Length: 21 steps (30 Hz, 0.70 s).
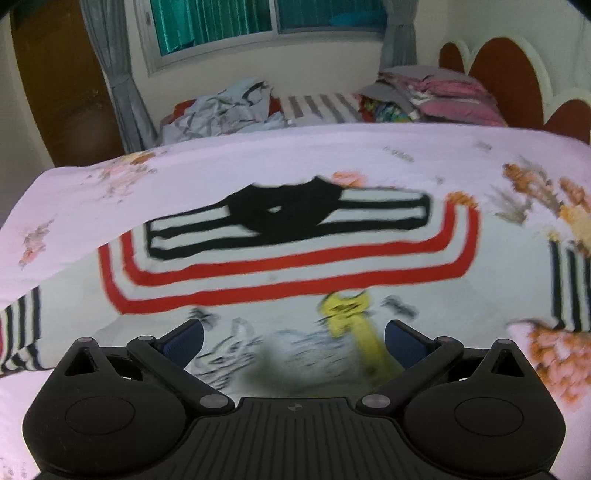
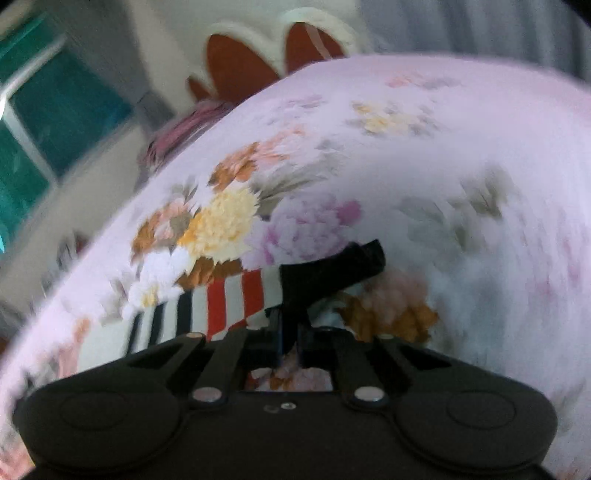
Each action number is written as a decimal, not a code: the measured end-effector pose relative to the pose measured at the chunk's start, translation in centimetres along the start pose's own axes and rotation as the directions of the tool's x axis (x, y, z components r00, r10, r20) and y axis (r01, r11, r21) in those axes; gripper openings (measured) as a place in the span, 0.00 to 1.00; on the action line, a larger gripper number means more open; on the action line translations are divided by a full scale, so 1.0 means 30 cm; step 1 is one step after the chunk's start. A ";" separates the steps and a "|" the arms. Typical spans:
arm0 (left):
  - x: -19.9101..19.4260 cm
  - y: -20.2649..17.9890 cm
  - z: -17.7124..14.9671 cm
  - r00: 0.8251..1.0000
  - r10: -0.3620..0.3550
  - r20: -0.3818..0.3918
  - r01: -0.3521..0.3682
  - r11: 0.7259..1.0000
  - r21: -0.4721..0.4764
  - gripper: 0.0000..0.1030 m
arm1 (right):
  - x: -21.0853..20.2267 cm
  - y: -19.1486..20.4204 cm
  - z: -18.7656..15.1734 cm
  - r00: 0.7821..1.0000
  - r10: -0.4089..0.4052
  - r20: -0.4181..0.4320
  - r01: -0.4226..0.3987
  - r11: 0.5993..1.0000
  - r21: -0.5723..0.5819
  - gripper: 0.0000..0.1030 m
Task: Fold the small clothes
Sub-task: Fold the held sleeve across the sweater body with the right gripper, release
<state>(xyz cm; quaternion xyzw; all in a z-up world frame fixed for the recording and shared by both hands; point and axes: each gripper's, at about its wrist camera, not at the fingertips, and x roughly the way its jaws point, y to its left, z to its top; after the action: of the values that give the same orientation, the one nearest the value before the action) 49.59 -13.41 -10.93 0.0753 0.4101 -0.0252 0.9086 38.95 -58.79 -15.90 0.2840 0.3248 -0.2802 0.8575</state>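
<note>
A small white shirt (image 1: 295, 258) with red and black stripes, a black collar and a yellow print lies flat on the pink flowered bed sheet (image 1: 369, 155). My left gripper (image 1: 293, 338) is open and hovers just above the shirt's printed front. In the right wrist view, my right gripper (image 2: 290, 332) is shut on a black edge of the shirt (image 2: 325, 273), with the striped cloth (image 2: 229, 299) trailing to its left over the sheet (image 2: 480, 147).
At the far end of the bed lie a heap of crumpled clothes (image 1: 221, 107), a striped piece (image 1: 321, 105) and a stack of folded pink and grey clothes (image 1: 443, 96). A red scalloped headboard (image 1: 517, 74) stands at the right, a window (image 1: 258, 18) behind.
</note>
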 end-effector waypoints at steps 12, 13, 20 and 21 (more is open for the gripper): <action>0.068 0.349 -0.042 0.998 -0.054 0.041 0.060 0.983 -0.173 1.00 | -0.169 0.582 -0.099 0.953 0.298 0.063 -0.257 0.899 -0.355 0.07; 0.072 0.383 -0.044 0.998 -0.048 0.047 0.056 0.981 -0.188 1.00 | -0.171 0.642 -0.131 0.944 0.327 0.039 -0.289 0.879 -0.379 0.07; 0.089 0.616 -0.094 0.991 -0.119 0.067 0.132 0.959 -0.251 1.00 | -0.135 1.080 -0.471 0.890 0.422 -0.176 -0.440 0.686 -0.579 0.07; 0.090 0.642 -0.102 0.990 -0.120 0.070 0.134 0.958 -0.252 1.00 | -0.122 1.127 -0.520 0.886 0.416 -0.206 -0.450 0.663 -0.598 0.07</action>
<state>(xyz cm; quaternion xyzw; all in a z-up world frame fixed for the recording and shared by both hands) 51.19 6.13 -12.70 -0.0700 0.3889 -0.0321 0.9180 52.92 -24.22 -12.78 0.0559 0.3447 0.0645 0.9348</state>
